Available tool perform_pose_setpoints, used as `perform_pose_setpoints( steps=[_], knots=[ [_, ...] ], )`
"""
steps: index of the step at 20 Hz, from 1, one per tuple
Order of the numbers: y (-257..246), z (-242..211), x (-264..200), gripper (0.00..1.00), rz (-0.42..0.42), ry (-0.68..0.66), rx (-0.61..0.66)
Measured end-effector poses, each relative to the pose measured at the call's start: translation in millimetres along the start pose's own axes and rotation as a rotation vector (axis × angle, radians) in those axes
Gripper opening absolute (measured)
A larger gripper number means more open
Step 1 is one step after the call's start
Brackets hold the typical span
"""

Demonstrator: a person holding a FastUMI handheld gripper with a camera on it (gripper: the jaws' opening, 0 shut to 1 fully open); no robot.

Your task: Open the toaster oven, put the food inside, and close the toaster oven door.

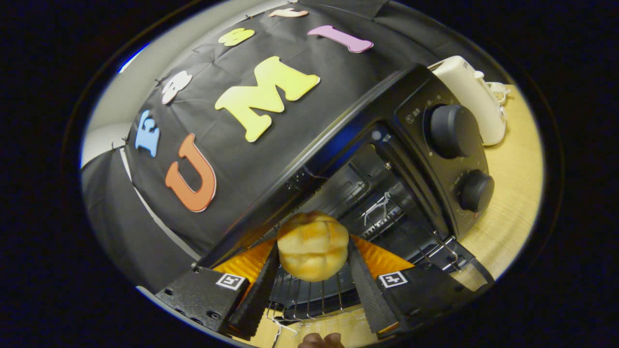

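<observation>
Gripper view: I see everything tilted, looking into the open toaster oven.
Bread roll (313, 245): I have it pinched between both fingers (258, 289), pads pressing on its two sides, just at the oven mouth.
Gripper (312, 270): closed on the roll, holding it above the wire rack (309, 297).
Toaster oven (411, 159): black, cavity open beyond the roll, two round knobs (453, 130) on its panel.
Table (512, 193): light wood under the oven.
White appliance (476, 104): I see it just beyond the oven.
</observation>
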State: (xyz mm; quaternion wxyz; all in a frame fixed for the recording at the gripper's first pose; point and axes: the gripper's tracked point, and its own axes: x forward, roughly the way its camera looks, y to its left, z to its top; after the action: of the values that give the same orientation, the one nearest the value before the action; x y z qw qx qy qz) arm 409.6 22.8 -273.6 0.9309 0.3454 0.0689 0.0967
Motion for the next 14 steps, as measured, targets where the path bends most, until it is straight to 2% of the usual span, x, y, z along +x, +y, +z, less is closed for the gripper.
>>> perform_pose_setpoints(
  steps=[2, 4, 5, 7, 14],
  knots=[
    [7, -8, 4, 0.86, 0.003, 0.032, -0.041],
    [11, -16, 4, 0.93, -0.012, 0.077, -0.123],
    [12, -12, 3, 0.98, -0.010, 0.060, -0.147],
    [5, 0, -4, 1.00, -0.048, 0.039, -0.184],
    [0, 3, -39, 1.00, -0.064, 0.094, -0.107]
  ],
)
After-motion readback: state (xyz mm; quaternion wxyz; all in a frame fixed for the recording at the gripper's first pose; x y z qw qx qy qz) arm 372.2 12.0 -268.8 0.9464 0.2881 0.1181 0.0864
